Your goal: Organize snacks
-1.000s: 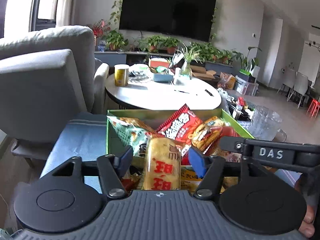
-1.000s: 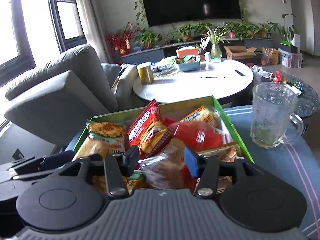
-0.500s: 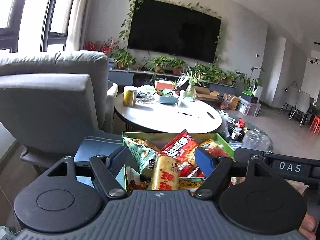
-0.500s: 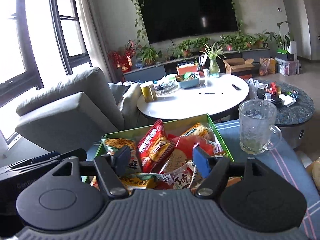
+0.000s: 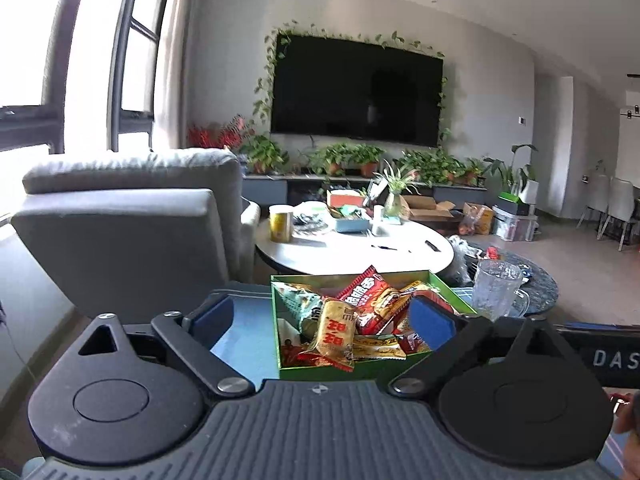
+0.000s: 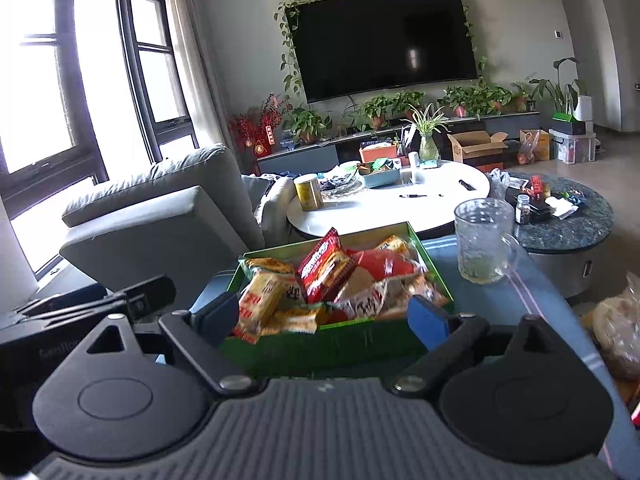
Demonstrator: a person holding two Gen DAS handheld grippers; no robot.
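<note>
A green box (image 5: 320, 372) full of snack packets sits on a blue cloth; it also shows in the right wrist view (image 6: 332, 344). A yellow packet with red characters (image 5: 335, 330) leans at its front, also seen in the right wrist view (image 6: 258, 304). A red packet (image 5: 362, 294) stands in the middle, as the right wrist view (image 6: 324, 264) shows too. My left gripper (image 5: 322, 320) is open and empty, held back from the box. My right gripper (image 6: 320, 316) is open and empty, also behind the box.
A glass mug (image 6: 486, 240) stands right of the box. A bagged item (image 6: 618, 328) lies at the far right. A grey armchair (image 6: 156, 216) is to the left, a white round table (image 6: 392, 200) behind the box.
Both grippers have pulled back and up from the box and opened wider. The yellow packet that sat between my left fingers now lies in the box.
</note>
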